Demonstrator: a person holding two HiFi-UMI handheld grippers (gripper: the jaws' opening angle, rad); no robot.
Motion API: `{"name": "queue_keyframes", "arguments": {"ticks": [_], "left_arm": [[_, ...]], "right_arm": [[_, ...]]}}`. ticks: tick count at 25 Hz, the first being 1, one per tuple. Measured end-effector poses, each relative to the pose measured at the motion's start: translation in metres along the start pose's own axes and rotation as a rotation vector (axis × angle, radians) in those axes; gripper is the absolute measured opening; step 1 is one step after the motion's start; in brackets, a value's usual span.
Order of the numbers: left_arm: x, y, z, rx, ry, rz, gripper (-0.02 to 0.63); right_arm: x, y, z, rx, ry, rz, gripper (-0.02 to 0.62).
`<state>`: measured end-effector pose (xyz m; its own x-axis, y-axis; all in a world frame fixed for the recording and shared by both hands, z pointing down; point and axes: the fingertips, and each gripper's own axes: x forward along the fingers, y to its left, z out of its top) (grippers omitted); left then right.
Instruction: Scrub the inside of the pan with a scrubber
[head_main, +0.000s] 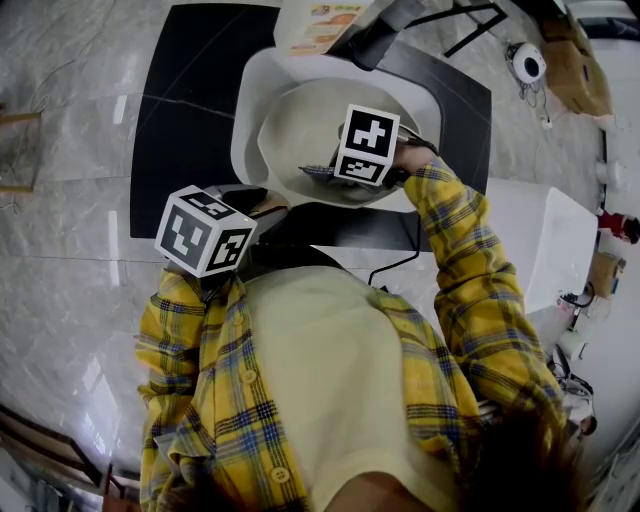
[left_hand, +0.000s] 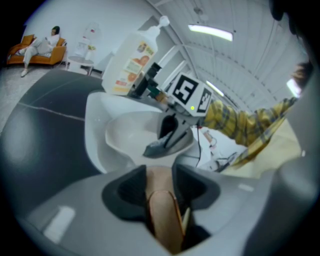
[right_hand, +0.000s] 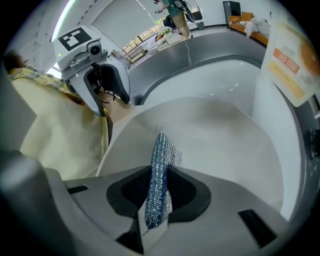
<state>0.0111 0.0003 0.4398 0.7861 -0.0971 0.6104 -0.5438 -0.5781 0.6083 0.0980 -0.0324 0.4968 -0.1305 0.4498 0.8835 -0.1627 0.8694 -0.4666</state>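
**Scrubber Poised Inside the Pan**

Head view: the right gripper (head_main: 330, 172) reaches down into the pan (head_main: 295, 125).
Left gripper view: the left gripper (left_hand: 162, 182) is clamped on the pan's handle (left_hand: 165, 220) and steadies it.
Right gripper view: the jaws pinch the scrubber (right_hand: 159, 175), whose strip points straight ahead at the pan's inside, near it.

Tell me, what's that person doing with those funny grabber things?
A person in a yellow checked shirt is washing a pale pan. The left gripper is clamped on the pan's wooden handle to steady it in a white basin. The right gripper pinches a shiny blue scrubber and reaches down into the pan. A soap bottle stands behind the basin.
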Motion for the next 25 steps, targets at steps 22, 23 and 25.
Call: {"name": "queue_keyframes", "arguments": {"ticks": [22,23,25], "left_arm": [[0.001,0.001,-0.001,0.013,0.005,0.011,0.185],[0.001,0.001,-0.001,0.015,0.006,0.014,0.185],[0.001,0.001,-0.001,0.019,0.009,0.019,0.185]], "right_arm": [[-0.017,0.000,0.011,0.026,-0.102,-0.031,0.084],[-0.020,0.001,0.011,0.025,-0.114,-0.043,0.084],[-0.025,0.003,0.012,0.022,-0.138,-0.064,0.084]]}}
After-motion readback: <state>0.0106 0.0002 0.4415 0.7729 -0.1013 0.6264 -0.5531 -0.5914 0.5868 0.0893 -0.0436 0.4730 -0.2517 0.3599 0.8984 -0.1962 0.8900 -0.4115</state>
